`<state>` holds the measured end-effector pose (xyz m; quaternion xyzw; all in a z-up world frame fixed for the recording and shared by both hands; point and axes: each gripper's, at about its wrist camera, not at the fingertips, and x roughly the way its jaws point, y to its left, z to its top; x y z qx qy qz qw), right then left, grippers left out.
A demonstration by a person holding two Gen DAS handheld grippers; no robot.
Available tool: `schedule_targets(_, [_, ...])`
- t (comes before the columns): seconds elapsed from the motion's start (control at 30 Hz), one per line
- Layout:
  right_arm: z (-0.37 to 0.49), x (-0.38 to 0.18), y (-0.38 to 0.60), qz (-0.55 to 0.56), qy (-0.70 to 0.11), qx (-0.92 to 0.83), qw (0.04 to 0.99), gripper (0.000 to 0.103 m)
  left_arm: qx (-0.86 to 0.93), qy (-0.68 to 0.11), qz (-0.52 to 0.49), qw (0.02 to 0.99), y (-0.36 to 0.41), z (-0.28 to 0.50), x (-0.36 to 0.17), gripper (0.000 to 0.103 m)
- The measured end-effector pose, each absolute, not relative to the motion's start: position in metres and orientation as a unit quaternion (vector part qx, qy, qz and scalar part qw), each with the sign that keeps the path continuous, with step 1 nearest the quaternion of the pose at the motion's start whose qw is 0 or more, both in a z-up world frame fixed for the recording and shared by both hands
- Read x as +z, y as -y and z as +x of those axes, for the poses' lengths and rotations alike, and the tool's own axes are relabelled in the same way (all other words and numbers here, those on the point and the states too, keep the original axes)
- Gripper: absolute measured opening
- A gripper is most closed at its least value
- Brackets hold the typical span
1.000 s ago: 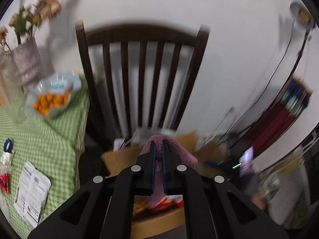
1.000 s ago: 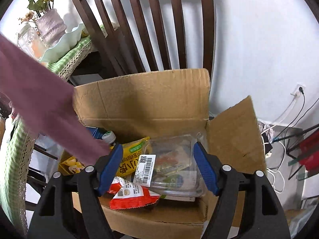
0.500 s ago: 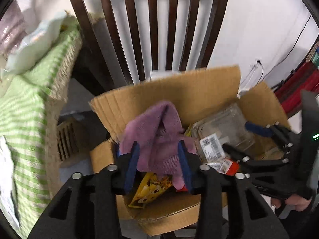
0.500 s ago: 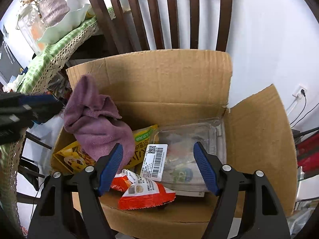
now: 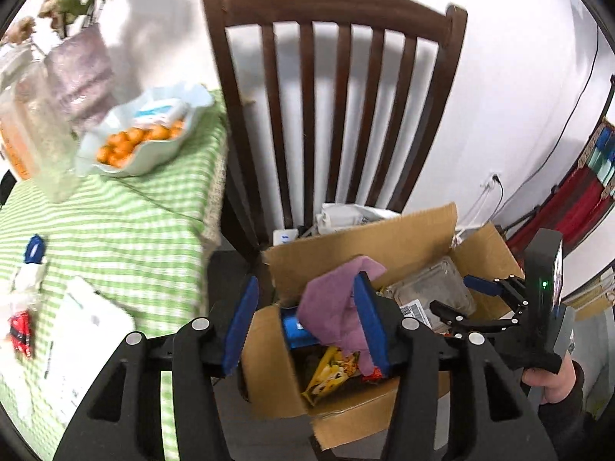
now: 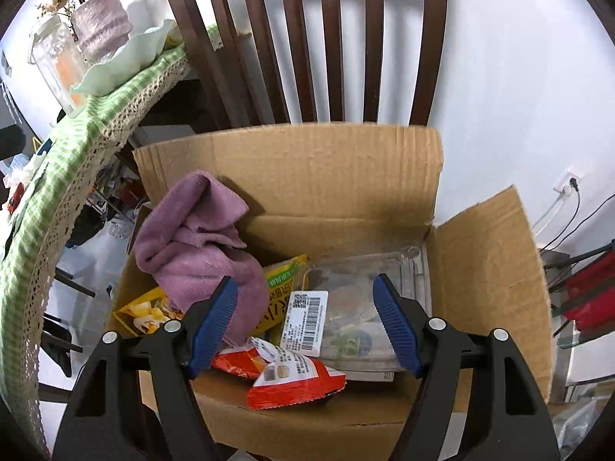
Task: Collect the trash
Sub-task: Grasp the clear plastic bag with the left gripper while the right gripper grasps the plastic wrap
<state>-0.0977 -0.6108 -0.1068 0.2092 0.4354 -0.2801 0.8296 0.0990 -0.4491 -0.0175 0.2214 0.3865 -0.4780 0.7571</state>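
Here, hiding half the yellow snack bag [image 6: 148, 313]: the purple cloth [image 6: 200, 246], lying in the cardboard box [image 6: 292, 169]. Left claw [image 5: 305, 320] opening, gripping nothing. Right claw [image 6: 305, 324] gaping wide above, holding nothing.

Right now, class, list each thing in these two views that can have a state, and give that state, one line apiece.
Brown cardboard box: flaps open, on the chair seat, part-filled with trash.
Purple cloth: crumpled in the box, released.
Clear plastic tray: lying in the box.
Red snack wrapper: lying at the front edge.
Left tongs: opening, empty.
Right tongs: open, empty.
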Motion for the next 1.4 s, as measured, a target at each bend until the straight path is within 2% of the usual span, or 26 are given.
schedule_targets(0.23, [-0.081, -0.075, 0.595, 0.182, -0.422, -0.291, 0.839, 0.070, -0.466, -0.366, 0.185, 0.784, 0.395, 0.123, 0.009, 0.053])
schedule_targets(0.33, [-0.068, -0.054, 0.582, 0.161, -0.409, -0.292, 0.849, 0.070, -0.449, -0.352, 0.166, 0.804, 0.362, 0.140, 0.018, 0.058])
schedule_targets(0.47, [-0.044, -0.028, 0.561, 0.138, -0.385, -0.285, 0.867, 0.071, -0.416, -0.343, 0.145, 0.829, 0.318, 0.166, 0.026, 0.060])
schedule_targets(0.7, [0.005, 0.004, 0.514, 0.100, -0.368, -0.251, 0.890, 0.073, -0.327, -0.351, 0.120, 0.869, 0.233, 0.224, 0.015, 0.062])
schedule_targets(0.8, [0.024, 0.014, 0.492, 0.079, -0.366, -0.237, 0.896, 0.073, -0.249, -0.323, 0.153, 0.900, 0.201, 0.256, 0.001, 0.062])
schedule_targets(0.9, [0.043, 0.023, 0.467, 0.061, -0.361, -0.216, 0.905, 0.074, -0.212, -0.354, 0.154, 0.898, 0.177, 0.291, -0.018, 0.062])
schedule_targets(1.0, [0.063, 0.028, 0.443, 0.042, -0.362, -0.198, 0.910, 0.074, -0.187, -0.408, 0.083, 0.890, 0.145, 0.330, -0.040, 0.062])
schedule_targets(1.13, [0.084, 0.028, 0.420, 0.026, -0.371, -0.179, 0.911, 0.074, -0.185, -0.434, 0.062, 0.880, 0.132, 0.349, -0.062, 0.062])
schedule_targets(1.17, [0.091, 0.028, 0.414, 0.020, -0.373, -0.173, 0.911, 0.074, -0.190, -0.437, 0.061, 0.877, 0.130, 0.351, -0.067, 0.061])
schedule_targets(1.2, [0.097, 0.027, 0.408, 0.014, -0.376, -0.167, 0.911, 0.074, -0.195, -0.441, 0.055, 0.874, 0.127, 0.352, -0.070, 0.055])
schedule_targets(1.27, [0.109, 0.026, 0.398, 0.005, -0.380, -0.158, 0.911, 0.074, -0.206, -0.442, 0.038, 0.872, 0.124, 0.352, -0.073, 0.034])
schedule_targets(1.33, [0.124, 0.023, 0.389, 0.000, -0.387, -0.148, 0.910, 0.074, -0.207, -0.444, 0.040, 0.871, 0.117, 0.353, -0.068, 0.020])
schedule_targets(1.4, [0.140, 0.021, 0.380, -0.001, -0.390, -0.139, 0.910, 0.074, -0.207, -0.433, 0.017, 0.877, 0.104, 0.358, -0.053, 0.015])
